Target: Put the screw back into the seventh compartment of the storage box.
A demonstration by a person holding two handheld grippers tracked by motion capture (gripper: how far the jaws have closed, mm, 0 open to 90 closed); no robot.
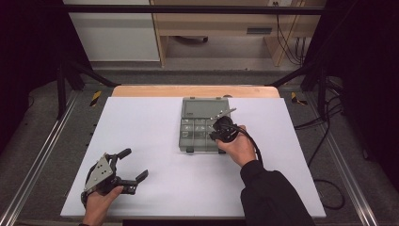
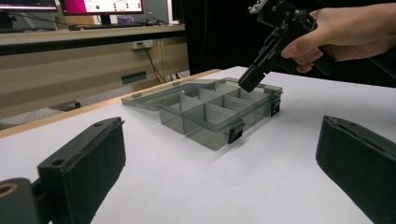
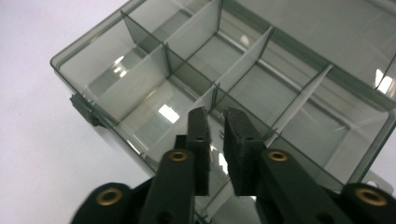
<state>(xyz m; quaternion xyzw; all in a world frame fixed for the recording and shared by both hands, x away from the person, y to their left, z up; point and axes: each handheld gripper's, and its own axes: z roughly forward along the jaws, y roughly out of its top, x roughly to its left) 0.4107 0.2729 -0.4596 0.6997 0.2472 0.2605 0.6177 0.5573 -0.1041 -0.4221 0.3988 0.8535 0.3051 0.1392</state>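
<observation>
Organiser box (image 3: 261, 79) just beneath right fingers (image 3: 200, 140)

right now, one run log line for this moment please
right gripper: jaws slightly apart, nothing held, over open smoky clear plastic compartment box | left gripper: open, idle on white table

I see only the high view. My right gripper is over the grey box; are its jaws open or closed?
Observer: In the right gripper view the right gripper has a narrow gap between its pads, nothing in it.
Operator: Is anything inside the box?
Observer: The compartments of the organizer box look empty.
Operator: And the left gripper?
Observer: The left gripper is wide open, aimed at the box's latch side.
</observation>
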